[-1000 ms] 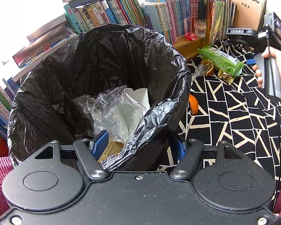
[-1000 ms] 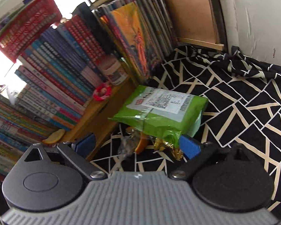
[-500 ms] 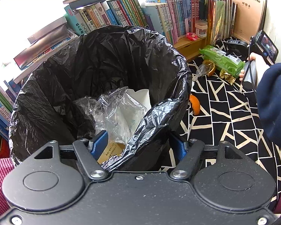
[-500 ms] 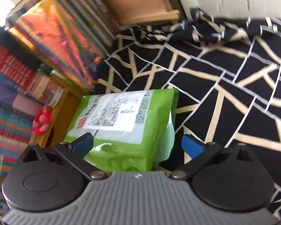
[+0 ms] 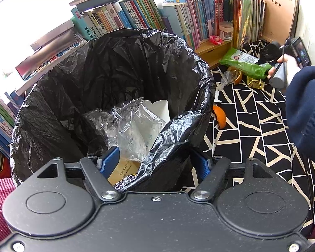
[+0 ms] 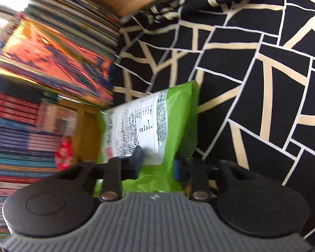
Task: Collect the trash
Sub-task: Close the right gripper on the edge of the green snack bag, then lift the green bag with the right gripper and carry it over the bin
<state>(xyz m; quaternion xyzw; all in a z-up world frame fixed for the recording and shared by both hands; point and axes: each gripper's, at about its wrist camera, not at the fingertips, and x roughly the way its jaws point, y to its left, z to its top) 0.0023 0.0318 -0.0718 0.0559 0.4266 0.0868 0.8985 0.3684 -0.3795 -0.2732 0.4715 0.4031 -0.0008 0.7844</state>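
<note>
A trash bin lined with a black bag [image 5: 115, 67] fills the left wrist view, with clear plastic [image 5: 132, 130] and paper inside. My left gripper [image 5: 155, 161] straddles its near rim, one finger inside and one outside, gripping it. A green snack package [image 5: 243, 63] lies at the far right by the bookshelf, its near end raised toward the person's hand. In the right wrist view the package [image 6: 149, 126] sits between the closing jaws of my right gripper [image 6: 157, 163], and the pads pinch its lower end.
Orange peel [image 5: 219, 117] lies on the black-and-cream patterned cloth [image 5: 252, 126] beside the bin. More peel [image 5: 237, 75], a clear wrapper [image 5: 225, 77] and gold foil [image 5: 255, 83] lie under the package. Rows of books [image 5: 157, 21] and a jar [image 5: 226, 30] stand behind.
My right gripper has dropped to the green package, rolled, and gone from wide open to closed on its end. The package's end has lifted. The left gripper and bin have stayed put.
</note>
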